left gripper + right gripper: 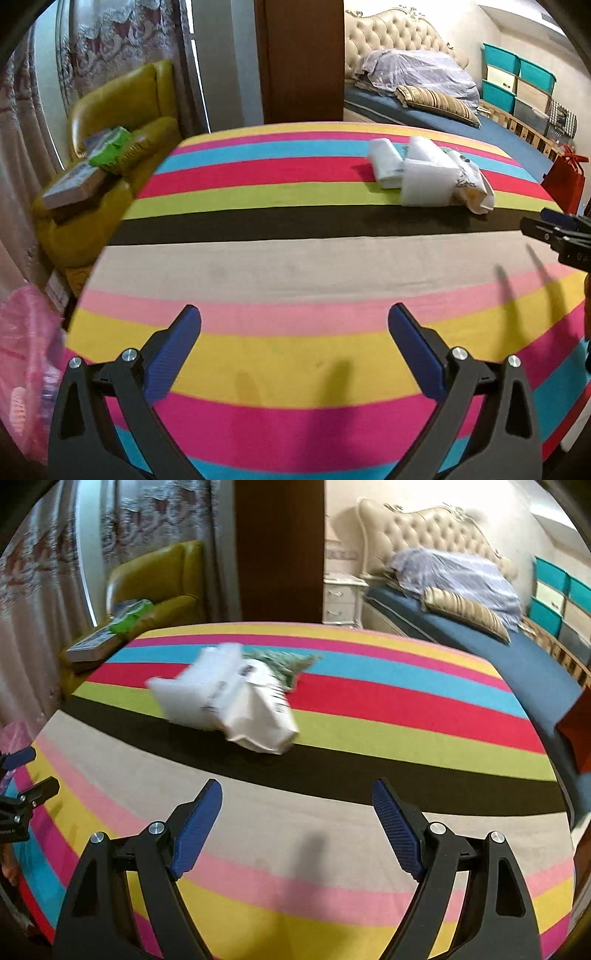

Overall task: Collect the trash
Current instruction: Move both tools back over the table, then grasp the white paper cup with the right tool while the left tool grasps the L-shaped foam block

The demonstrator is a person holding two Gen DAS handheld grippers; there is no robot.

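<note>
A heap of trash point(430, 175) lies on the striped tablecloth point(295, 258): white foam wrap, white paper packets and a crumpled printed bag. In the right wrist view the same trash point(236, 698) sits ahead and slightly left, with a green patterned wrapper point(284, 662) behind it. My left gripper point(294, 319) stands open over the near stripes with nothing between its blue pads. My right gripper point(297, 794) is open too, empty, short of the heap. Its tip point(554, 229) shows at the right edge of the left wrist view.
A pink plastic bag point(26, 354) hangs at the table's left edge. A yellow armchair point(122, 122) with books and a green packet stands beyond the left corner. A red gift bag point(565, 181) stands at the right, with a bed point(480, 627) and storage boxes behind.
</note>
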